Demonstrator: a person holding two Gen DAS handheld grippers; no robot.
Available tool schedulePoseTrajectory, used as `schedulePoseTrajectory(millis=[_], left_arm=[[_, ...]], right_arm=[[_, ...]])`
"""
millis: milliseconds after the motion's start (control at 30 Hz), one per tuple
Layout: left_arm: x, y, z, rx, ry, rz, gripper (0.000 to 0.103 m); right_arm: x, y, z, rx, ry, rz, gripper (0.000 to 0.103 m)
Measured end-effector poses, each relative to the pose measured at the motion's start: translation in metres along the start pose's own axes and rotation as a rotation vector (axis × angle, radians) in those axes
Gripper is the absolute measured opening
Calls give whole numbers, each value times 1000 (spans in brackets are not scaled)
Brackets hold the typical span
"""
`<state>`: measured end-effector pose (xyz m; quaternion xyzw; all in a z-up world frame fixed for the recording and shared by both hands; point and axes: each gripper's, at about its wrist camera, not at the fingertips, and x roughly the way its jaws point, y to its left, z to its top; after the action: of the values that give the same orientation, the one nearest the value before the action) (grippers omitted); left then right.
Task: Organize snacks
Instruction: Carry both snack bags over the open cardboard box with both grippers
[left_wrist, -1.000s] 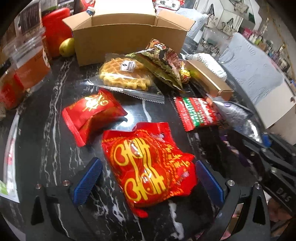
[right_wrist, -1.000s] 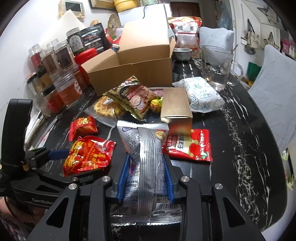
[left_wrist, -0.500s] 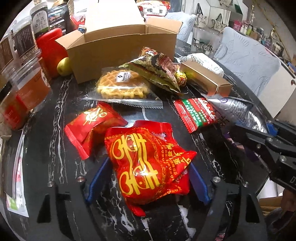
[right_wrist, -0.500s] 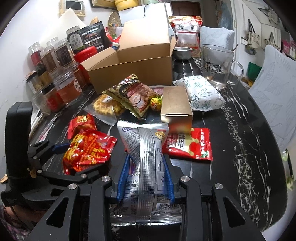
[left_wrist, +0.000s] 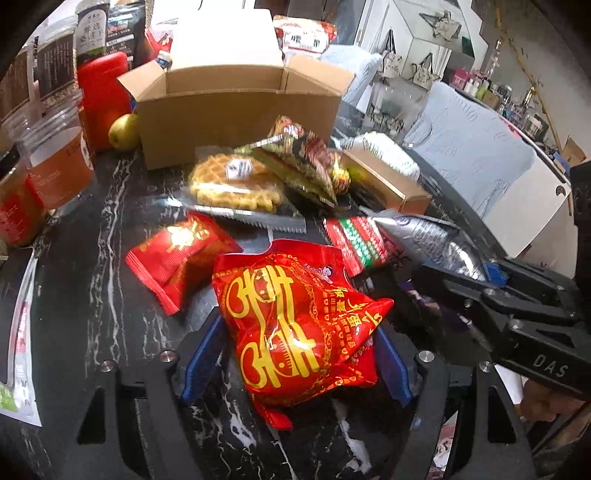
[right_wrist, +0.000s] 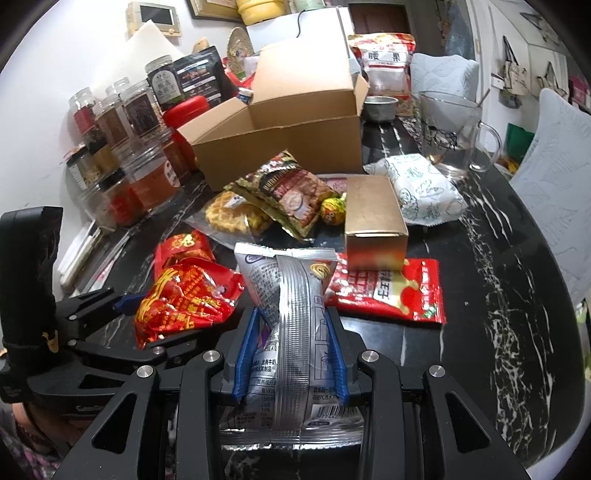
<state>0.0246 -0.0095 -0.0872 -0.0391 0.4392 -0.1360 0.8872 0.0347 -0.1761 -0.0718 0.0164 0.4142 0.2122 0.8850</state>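
Observation:
A puffy red snack bag (left_wrist: 295, 317) with yellow print sits between the blue pads of my left gripper (left_wrist: 295, 362). The jaws are closing and both pads press its sides. In the right wrist view the same red snack bag (right_wrist: 188, 299) is slightly tilted up off the black marble table (right_wrist: 509, 295). My right gripper (right_wrist: 291, 354) is shut on a silver snack packet (right_wrist: 291, 295), which stands up between its pads. An open cardboard box (left_wrist: 236, 114) stands at the back, behind the snack pile.
Loose on the table lie a small red packet (left_wrist: 177, 254), a wrapped waffle (left_wrist: 236, 181), a dark snack bag (left_wrist: 299, 155), a gold carton (right_wrist: 373, 218), a flat red packet (right_wrist: 388, 291) and a white packet (right_wrist: 421, 192). Jars (right_wrist: 122, 147) line the left; a glass mug (right_wrist: 454, 136) stands back right.
My left jaws went from wide open to closed against the red bag, and gripper and bag rose a little. The right gripper and its silver packet stayed put.

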Motion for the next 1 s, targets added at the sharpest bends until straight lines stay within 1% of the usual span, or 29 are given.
schedulePoseTrajectory(millis=[333, 733, 800, 1000], left_arm=[[-33, 6, 21, -5, -91, -8, 76], [-71, 4, 56, 25, -237, 37, 76], [-76, 4, 63, 19, -253, 33, 76], [-86, 4, 84, 32, -303, 40, 76]], right_arm=[[-9, 11, 16, 3, -42, 42, 35], [-36, 30, 59, -39, -169, 66, 35], [-43, 33, 67, -51, -198, 68, 35], [-52, 36, 94, -84, -235, 64, 35]])
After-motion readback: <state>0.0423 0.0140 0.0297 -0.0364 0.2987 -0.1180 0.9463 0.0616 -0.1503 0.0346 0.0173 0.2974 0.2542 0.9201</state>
